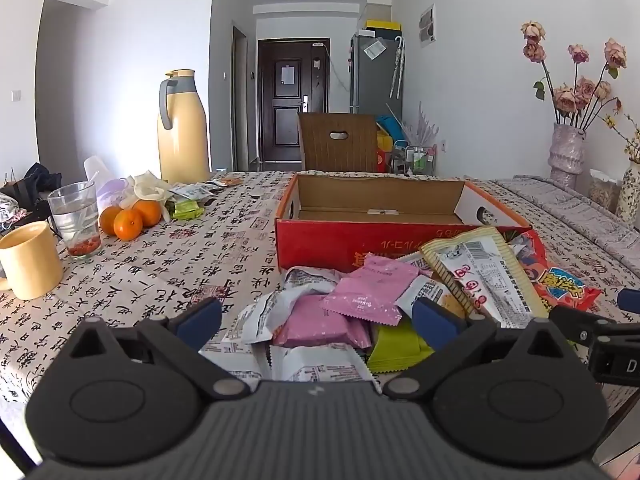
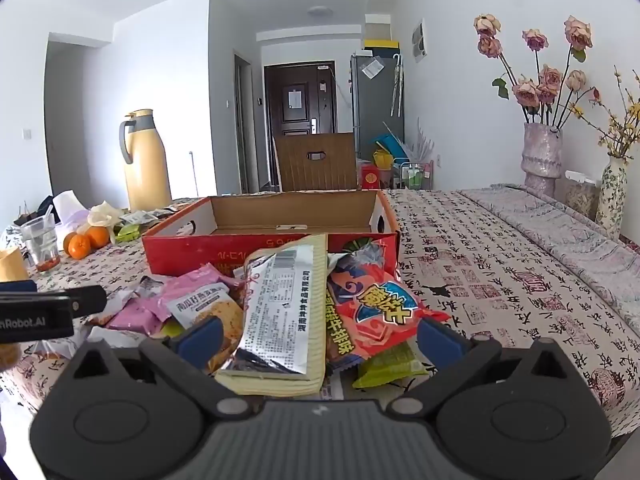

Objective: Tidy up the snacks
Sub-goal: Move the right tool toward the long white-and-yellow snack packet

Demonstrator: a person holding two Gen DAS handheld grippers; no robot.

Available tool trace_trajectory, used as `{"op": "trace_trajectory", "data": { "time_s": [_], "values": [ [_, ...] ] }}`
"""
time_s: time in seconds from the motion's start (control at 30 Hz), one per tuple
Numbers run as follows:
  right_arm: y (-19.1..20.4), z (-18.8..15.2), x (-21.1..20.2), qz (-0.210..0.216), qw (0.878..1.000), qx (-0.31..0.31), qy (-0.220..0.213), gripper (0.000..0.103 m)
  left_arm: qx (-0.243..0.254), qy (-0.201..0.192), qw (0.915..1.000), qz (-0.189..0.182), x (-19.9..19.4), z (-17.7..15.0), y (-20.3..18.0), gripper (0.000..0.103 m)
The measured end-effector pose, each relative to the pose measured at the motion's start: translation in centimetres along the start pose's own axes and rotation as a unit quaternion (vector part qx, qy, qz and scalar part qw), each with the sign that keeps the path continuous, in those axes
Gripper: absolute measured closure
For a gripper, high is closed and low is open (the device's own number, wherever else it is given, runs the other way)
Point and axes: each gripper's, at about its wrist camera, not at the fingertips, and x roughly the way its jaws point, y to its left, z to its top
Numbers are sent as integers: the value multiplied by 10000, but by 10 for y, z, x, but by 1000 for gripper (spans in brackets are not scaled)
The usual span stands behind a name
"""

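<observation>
Left wrist: snack pile [image 1: 360,304] before box [image 1: 376,240].

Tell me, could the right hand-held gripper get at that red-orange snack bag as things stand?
Probably yes. The right hand-held gripper stands wide open just before the red-orange snack bag, which lies on top of the pile with nothing over it.

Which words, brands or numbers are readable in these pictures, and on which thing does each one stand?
"nRobot.AI", cut off at the edge: on the left gripper, seen from the right wrist.
"D": on the right gripper, seen from the left wrist.
"南瓜籽燕麦": on the white oat snack packet.
"湖南坤坤食品有限公司": on the pale yellow packet.
Red chip bag, red cardboard box, tablecloth: characters too stylised or blurred to read.
</observation>
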Motion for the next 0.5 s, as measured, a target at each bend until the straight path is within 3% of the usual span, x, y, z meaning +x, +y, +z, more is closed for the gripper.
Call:
{"op": "trace_trajectory", "data": {
  "time_s": [0.5],
  "values": [
    [-1,1,4,-14,9999,-25,115,0,-120,74,9999,-83,8,-5,3,0]
  ]
}}
